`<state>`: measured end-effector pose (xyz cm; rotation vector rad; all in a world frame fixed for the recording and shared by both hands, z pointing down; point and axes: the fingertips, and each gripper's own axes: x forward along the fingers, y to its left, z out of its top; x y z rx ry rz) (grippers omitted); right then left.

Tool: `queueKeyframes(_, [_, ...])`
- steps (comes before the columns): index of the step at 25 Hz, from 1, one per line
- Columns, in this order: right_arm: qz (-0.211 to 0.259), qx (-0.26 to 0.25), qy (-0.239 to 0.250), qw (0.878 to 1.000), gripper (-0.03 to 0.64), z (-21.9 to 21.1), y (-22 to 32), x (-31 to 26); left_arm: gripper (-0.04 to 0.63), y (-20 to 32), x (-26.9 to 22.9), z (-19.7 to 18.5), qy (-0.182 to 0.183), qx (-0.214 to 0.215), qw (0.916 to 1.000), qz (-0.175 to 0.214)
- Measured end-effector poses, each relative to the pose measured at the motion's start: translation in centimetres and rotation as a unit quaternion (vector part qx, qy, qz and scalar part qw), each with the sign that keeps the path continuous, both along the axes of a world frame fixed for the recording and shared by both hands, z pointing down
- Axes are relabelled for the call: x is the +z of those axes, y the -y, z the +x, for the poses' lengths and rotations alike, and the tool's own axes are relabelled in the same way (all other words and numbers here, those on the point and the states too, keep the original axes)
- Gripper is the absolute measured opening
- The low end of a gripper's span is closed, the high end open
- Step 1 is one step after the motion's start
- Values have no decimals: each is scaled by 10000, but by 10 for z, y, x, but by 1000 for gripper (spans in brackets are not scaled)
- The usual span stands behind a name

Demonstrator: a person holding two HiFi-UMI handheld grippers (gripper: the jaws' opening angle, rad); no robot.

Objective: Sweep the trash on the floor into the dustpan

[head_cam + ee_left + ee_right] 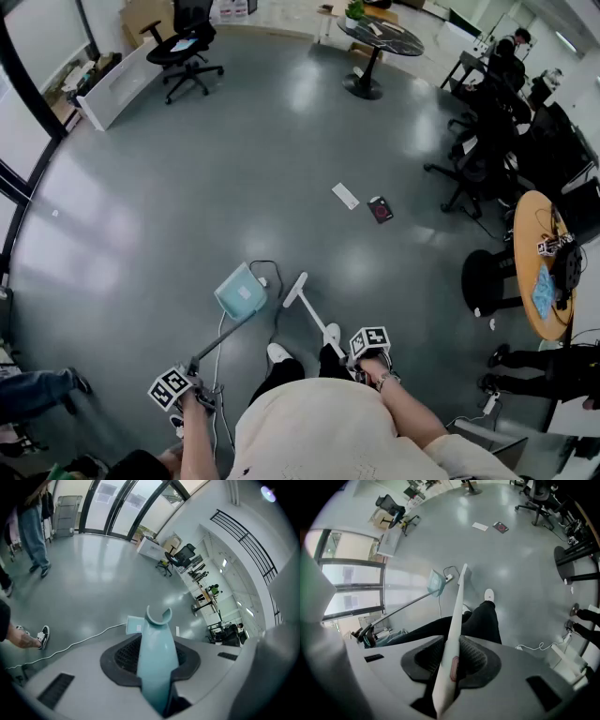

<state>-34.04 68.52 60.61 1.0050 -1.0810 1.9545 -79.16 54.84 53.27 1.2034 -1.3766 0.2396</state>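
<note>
Closest to us is the person's cream top, with both tongs just ahead of it. We see the left tongs clamped on the teal handle of the dustpan. In the left gripper view the pads press that handle from both sides. The right tongs are closed just as firmly on the white pole of the broom. That pole runs out between the ribbed pads toward the floor.

We find the dustpan low at the end of its long handle, ahead of the person's feet. The broom head lies just to its right, near it but apart. A white cable loops over the grey floor by them. Two white shoes show nearer the person.

The trash lies well ahead of the dustpan and to its right. We make out a white paper and a dark packet just to its right, the two not touching. Neither the broom nor the dustpan touches them.

Farther out we see a round dark surface and a black office chair at the far side. More chairs stand at the right, with a round wooden surface by the right edge. A bystander's legs show at the left edge.
</note>
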Motion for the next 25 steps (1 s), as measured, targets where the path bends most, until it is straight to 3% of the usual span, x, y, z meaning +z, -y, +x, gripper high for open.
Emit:
queueKeyframes(4, [10,191,-74,9998,115,44,-10,-3,95,19,-8,53,-72,333,9993,166])
queueKeyframes(9, [-24,1382,-72,9904,115,100,-43,6,95,49,-5,133,-38,998,9947,250])
queueKeyframes(16, [145,2928,275,9557,115,208,-65,14,95,72,-9,276,385,2238,9734,290])
queueKeyframes(25, [623,3954,930,9117,117,381,-57,0,95,81,-5,464,793,2828,9557,170])
